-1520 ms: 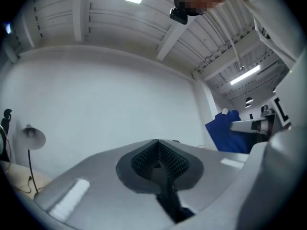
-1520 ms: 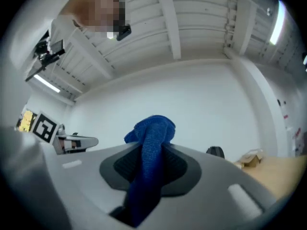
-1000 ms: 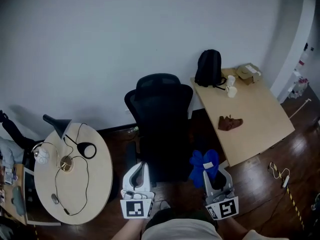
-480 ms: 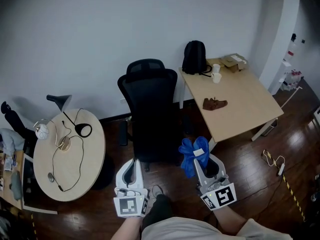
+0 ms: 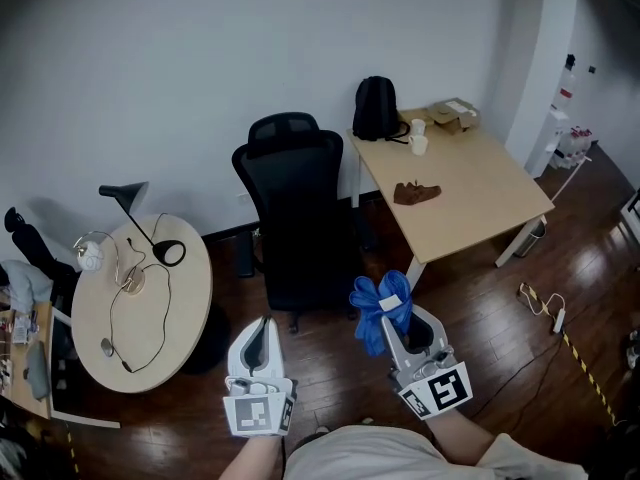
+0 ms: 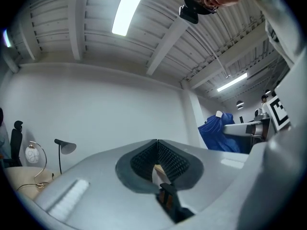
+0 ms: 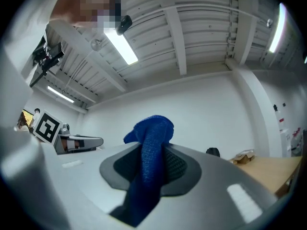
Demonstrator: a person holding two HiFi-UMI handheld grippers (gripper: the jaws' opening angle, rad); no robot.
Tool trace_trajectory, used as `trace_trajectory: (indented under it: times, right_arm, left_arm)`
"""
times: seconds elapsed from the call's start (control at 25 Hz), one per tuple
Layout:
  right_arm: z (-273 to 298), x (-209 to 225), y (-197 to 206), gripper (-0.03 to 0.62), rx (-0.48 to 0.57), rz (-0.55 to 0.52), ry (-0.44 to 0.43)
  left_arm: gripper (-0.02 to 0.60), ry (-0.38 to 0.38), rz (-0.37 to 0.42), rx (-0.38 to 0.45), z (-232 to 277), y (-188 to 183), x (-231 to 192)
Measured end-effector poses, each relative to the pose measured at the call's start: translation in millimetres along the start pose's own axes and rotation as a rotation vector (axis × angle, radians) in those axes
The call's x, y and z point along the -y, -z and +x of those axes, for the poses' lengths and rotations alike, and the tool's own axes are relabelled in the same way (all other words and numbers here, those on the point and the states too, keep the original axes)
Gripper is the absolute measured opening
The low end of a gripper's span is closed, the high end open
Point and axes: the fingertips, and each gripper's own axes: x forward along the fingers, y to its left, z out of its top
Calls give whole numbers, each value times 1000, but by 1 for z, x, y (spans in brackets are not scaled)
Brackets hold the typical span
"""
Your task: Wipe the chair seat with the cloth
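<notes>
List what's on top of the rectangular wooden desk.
On the desk: a black backpack at the back corner, white cups, a cardboard box and a brown crumpled item. Anything behind the backpack is covered.

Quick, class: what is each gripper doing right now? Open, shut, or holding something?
Left gripper: shut, nothing between its jaws.
Right gripper: shut on the blue cloth.

Light-grey plastic left hand-held gripper (image 5: 263, 325) and right hand-held gripper (image 5: 412, 326), black ribbed pads (image 6: 169, 160), black-and-white marker cubes (image 5: 258, 415); the person wears a pale shirt (image 5: 362, 459).
</notes>
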Motion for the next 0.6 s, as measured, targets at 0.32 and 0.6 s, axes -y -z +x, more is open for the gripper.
trace_trajectory:
  times: [0.32,0.6]
  right_arm:
    - [4,-22,-16,97,29,27,-6]
    - [1,-36,-22,97,28,17,-16]
  left_arm:
    - [29,-27,-17,86,-21,-18,-16]
    - [29,-25,-4,-12,-36,-18,-15]
